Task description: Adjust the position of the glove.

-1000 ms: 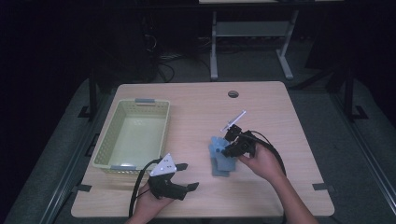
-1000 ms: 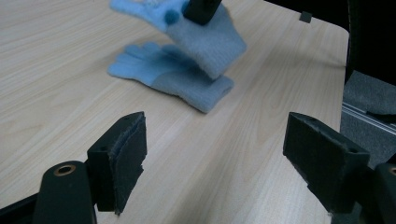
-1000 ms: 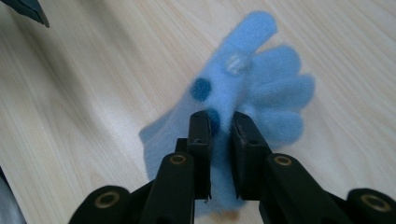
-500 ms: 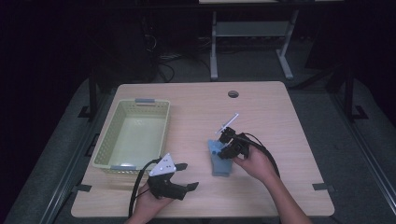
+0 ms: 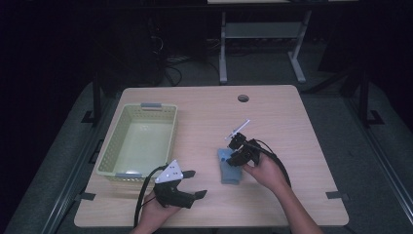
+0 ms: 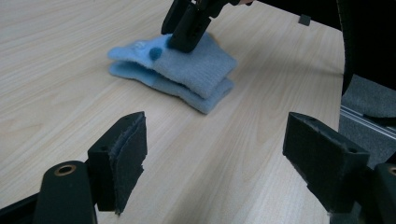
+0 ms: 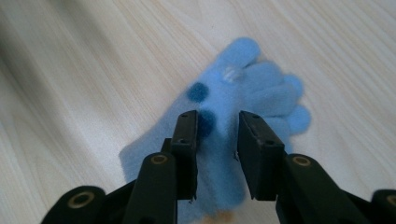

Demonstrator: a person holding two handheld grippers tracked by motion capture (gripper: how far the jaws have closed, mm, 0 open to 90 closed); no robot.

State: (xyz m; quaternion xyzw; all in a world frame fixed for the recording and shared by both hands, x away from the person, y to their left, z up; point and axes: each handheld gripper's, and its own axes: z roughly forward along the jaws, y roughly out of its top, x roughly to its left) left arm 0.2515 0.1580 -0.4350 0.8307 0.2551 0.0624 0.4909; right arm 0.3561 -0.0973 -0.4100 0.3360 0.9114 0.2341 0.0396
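1. Starting at the left edge of the bench, a pale green basket sits with its long side running toward the far edge; nothing shows inside it.
2. Just beyond the basket's near right corner, close to the near edge, the left gripper rests in the person's left hand. Its jaws stand wide apart with bare wood between them, pointing right toward the glove.
3. Right of centre lies a light blue glove, flat on the bench. Its long axis runs from the near edge toward the far edge and leans a little left, with the cuff toward the person. In the left gripper view it looks like two layers stacked.
4. The right gripper is over the glove, pointing down at it from the right side. Its jaws have just been opening; in the right gripper view they stand a narrow gap apart with the fabric showing between them, apparently not pinched.
5. Judgement: the right hand is far nearer, already on top of the glove, while the left is well apart to its left. A regrip would likely go across the glove's short width, near the dark dots.
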